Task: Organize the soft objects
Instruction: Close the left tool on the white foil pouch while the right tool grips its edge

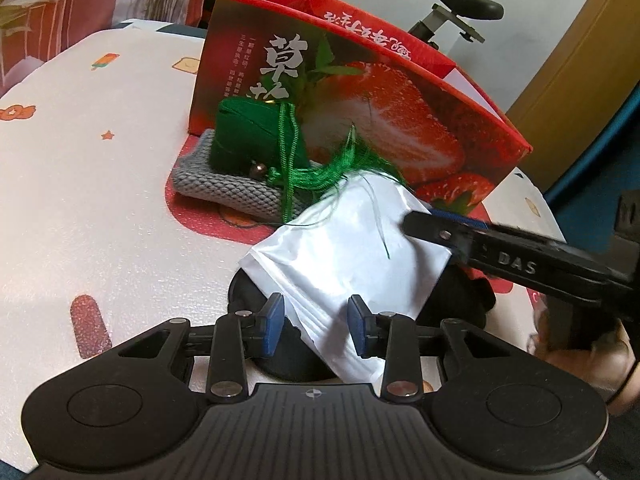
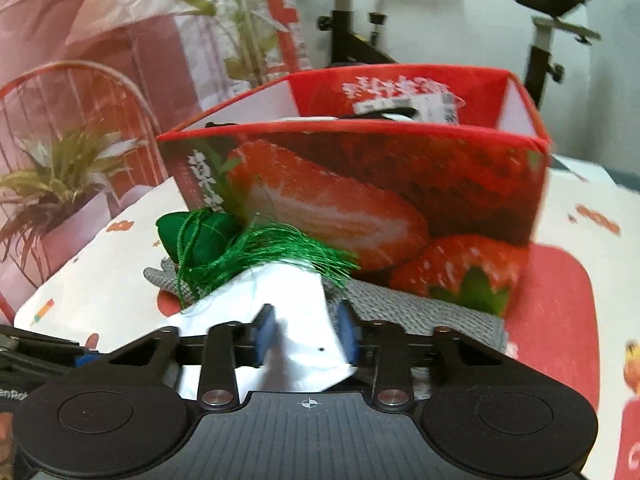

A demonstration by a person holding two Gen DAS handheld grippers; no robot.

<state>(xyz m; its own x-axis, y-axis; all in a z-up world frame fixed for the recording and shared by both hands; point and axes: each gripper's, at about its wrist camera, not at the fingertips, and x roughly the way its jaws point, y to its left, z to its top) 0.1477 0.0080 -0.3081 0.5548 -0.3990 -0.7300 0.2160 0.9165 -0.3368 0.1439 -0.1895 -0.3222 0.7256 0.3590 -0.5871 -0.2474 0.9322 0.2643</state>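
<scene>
Glossy white plastic packet [image 1: 340,264], grey knitted cloth [image 1: 224,190], glossy printed cardboard box [image 1: 400,120]

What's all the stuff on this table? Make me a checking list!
Surface: white table cover with ice-lolly prints.
Job's things: white bag held at both ends; green tassel charm on grey knit cloth; red strawberry box behind, open.
Clutter: black thing under the bag, unclear.
Grippers: left gripper and right gripper, fingers closed on the bag.
Cables: nothing seen.
Surroundings: exercise bike, plant, pink plastic sheet.
</scene>
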